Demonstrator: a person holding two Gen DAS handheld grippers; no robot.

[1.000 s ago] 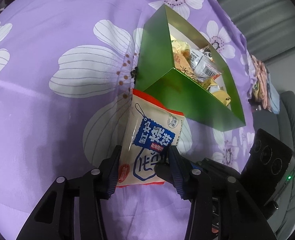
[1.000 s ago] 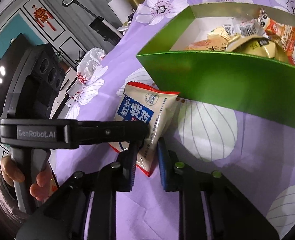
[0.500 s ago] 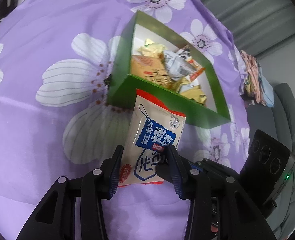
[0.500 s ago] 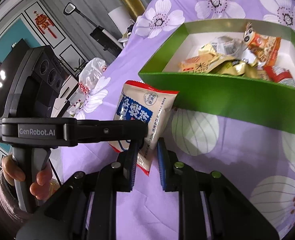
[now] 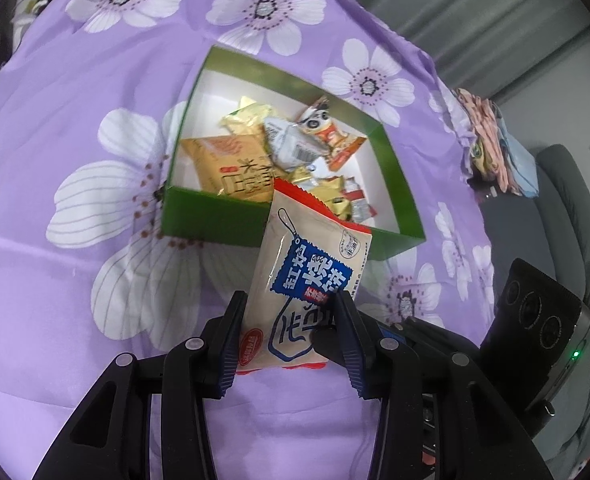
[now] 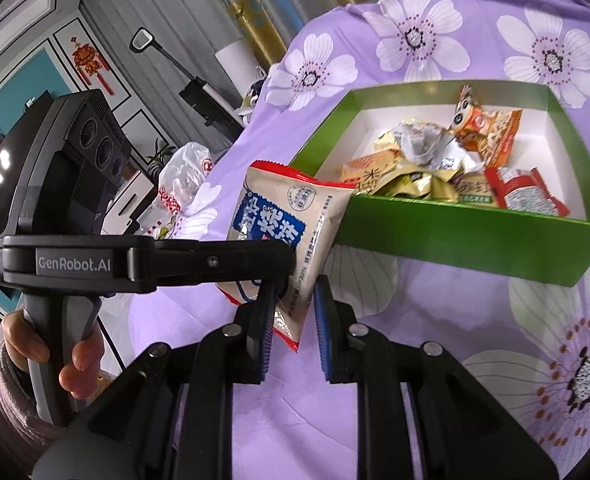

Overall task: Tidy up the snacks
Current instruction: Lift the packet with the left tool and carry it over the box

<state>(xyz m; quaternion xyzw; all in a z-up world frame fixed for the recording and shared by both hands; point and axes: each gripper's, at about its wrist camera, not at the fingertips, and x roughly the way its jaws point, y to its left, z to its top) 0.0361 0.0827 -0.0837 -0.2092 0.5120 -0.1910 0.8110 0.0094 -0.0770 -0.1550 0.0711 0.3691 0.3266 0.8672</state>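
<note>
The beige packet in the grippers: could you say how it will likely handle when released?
The packet probably holds its shape, since it juts unsupported from the left gripper. It seems light. Its glossy film may slide over the box rim.

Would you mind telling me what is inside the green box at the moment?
The green box holds a loose pile of snack packets, gold, orange and red-white, on a white floor. Whatever lies beneath the pile is covered.

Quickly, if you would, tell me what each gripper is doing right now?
Left gripper: shut on the snack packet.
Right gripper: jaws either side of the packet's edge, grip cannot be told.
</note>
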